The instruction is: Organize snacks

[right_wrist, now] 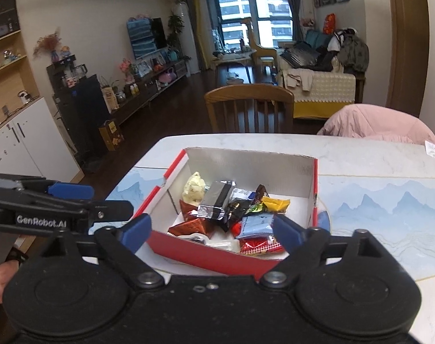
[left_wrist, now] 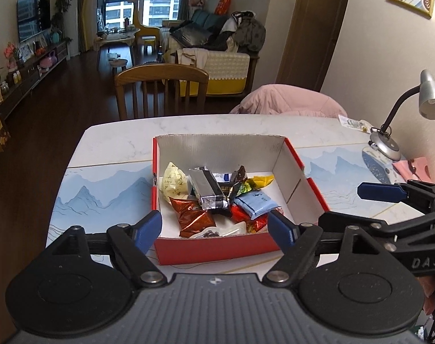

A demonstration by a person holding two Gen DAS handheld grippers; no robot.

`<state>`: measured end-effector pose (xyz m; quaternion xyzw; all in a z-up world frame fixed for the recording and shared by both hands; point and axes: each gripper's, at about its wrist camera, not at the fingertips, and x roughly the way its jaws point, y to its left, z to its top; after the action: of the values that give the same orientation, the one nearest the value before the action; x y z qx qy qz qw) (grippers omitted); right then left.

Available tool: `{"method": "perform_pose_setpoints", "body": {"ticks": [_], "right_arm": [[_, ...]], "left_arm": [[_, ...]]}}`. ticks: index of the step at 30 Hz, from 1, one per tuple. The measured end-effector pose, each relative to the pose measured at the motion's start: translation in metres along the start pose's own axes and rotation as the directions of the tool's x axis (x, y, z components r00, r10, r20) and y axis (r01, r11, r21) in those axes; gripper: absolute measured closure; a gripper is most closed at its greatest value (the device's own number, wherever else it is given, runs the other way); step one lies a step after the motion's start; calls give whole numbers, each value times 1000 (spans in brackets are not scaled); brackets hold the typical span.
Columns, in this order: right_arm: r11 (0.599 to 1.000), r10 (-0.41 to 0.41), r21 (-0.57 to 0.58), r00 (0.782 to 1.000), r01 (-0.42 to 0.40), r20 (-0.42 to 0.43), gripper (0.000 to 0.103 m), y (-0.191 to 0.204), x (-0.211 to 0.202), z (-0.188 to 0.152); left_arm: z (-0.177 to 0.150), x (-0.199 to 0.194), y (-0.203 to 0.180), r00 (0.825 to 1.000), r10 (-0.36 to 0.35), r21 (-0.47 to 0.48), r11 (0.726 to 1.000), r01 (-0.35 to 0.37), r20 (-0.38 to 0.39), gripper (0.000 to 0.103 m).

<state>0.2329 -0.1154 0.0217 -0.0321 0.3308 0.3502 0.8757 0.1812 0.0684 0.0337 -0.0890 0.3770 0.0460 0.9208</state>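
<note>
Red box of snacks sits just ahead of both claws. Left claw, marked "GenRobot.AI", and right claw, marked "DAS", gape wide with nothing between their blue pads. No snack writing is readable.

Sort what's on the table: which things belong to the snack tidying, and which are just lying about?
Belongs to the job:
red box
silver packet
blue packet
brown packet
yellow packet

Lying about:
desk lamp
pink cloth
table mat
</note>
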Motion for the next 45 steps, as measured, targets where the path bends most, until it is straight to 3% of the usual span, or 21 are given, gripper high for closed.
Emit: {"method": "perform_pose_setpoints", "body": {"ticks": [4,10,14,45], "right_arm": [[1000,-16,-15,999,16,34,3,5,-10,-5],[999,-33,4,998,33,48,0,1,-11,-11],[999,-37,39,997,34,71,0,-3,-16,-16],[998,-34,61,995,28,95,0,-11,-17,-26]], "left_arm": [[-7,-8,2,1000,-20,-13,1000,21,22,16],[-15,-15,2,999,-38,-21,999,39,36,15],[-19,-19,4,997,-54,-41,998,56,49,0],[-19,-22,-10,996,34,-23,999,-32,82,0]]}}
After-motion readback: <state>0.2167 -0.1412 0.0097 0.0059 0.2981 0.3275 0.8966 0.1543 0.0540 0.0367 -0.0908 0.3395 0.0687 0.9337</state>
